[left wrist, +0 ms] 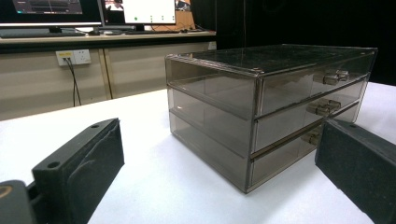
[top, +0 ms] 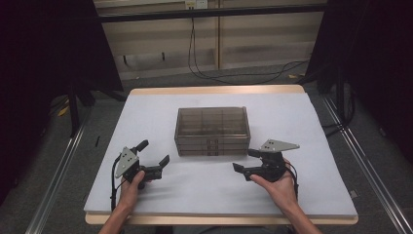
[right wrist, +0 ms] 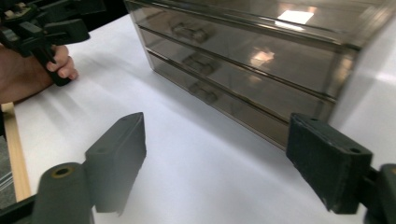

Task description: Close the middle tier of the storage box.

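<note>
Sat ahead of both tools, between them on the white table cover (top: 160, 112): smoky see-through plastic drawer cabinet (top: 213, 130), boxy, three shallow drawers stacked, all shut, contents impossible to make out through the tinted walls. Small clear handles (left wrist: 328, 106) on the glossy fronts. Left gripper (top: 155, 155), matte black jaws spread wide, gripped nothing. Right gripper (top: 246, 160), likewise wide apart, empty, short of the cabinet's front.

left claw (top: 155, 152): hand-held, jaws spread wide | right claw (top: 246, 160): hand-held, jaws spread wide
</note>
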Motion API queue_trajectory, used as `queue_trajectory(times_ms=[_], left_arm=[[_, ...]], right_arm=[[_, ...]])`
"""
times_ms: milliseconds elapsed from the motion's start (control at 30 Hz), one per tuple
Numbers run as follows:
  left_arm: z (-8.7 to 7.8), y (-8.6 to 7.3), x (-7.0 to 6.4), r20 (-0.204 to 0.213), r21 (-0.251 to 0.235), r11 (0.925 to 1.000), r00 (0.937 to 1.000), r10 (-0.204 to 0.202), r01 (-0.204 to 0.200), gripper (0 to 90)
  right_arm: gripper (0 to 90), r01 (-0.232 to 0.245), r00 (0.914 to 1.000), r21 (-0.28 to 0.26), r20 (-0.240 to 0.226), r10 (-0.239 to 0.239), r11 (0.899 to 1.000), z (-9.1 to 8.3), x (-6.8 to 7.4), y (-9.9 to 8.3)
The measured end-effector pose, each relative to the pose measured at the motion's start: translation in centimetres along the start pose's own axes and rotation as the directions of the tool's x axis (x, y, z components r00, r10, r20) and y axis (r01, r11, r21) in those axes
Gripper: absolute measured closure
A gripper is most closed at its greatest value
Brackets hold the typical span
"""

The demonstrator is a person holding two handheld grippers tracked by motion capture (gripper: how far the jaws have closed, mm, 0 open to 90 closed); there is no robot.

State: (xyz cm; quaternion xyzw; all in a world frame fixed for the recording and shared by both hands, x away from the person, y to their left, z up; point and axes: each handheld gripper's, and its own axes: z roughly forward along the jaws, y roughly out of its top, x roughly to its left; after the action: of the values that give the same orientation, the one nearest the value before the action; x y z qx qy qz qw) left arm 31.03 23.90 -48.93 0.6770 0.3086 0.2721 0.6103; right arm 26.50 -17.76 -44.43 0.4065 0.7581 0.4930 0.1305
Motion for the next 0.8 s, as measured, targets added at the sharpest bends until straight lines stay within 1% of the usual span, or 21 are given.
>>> queue_trajectory(times_ms=[33, 133, 400, 500, 667, 700, 800], left_arm=[[0.0, 0.0, 0.0, 0.000, 0.000, 1.0000, 1.0000, 0.001, -0.001, 1.2], [0.0, 0.0, 0.0, -0.001, 0.000, 1.0000, 1.0000, 0.000, 0.000, 1.2], [0.0, 0.0, 0.0, -0.002, 0.001, 1.0000, 1.0000, 0.003, -0.003, 1.2], [0.0, 0.0, 0.0, -0.001, 0.001, 1.0000, 1.0000, 0.002, -0.002, 1.2], [0.0, 0.0, 0.0, -0.001, 0.000, 1.0000, 1.0000, 0.002, -0.002, 1.2], [0.0, 0.0, 0.0, 0.000, 0.004, 0.9999, 0.9999, 0.011, -0.011, 1.2], [-0.1, 0.0, 0.1, 0.007, 0.004, 0.9998, 0.9998, 0.018, -0.018, 1.1]], right_arm=[[16.3, -0.004, 0.9999, 0.005, 0.010, 0.004, 1.000, -0.2, -0.2, -0.1], [15.9, -0.014, 0.9992, 0.022, 0.038, 0.013, 1.000, -0.8, -0.9, -0.5], [12.2, -0.051, 0.9948, 0.011, 0.089, 0.050, 0.999, -3.2, -2.4, -1.4], [11.0, -0.056, 0.9929, 0.001, 0.105, 0.056, 0.998, -4.1, -2.9, -1.8], [8.7, -0.083, 0.9866, -0.003, 0.141, 0.082, 0.997, -5.7, -3.7, -2.8], [7.9, -0.088, 0.9854, -0.003, 0.146, 0.087, 0.996, -6.0, -3.9, -3.0], [6.8, -0.101, 0.9811, 0.000, 0.166, 0.100, 0.995, -6.8, -4.2, -3.6]])
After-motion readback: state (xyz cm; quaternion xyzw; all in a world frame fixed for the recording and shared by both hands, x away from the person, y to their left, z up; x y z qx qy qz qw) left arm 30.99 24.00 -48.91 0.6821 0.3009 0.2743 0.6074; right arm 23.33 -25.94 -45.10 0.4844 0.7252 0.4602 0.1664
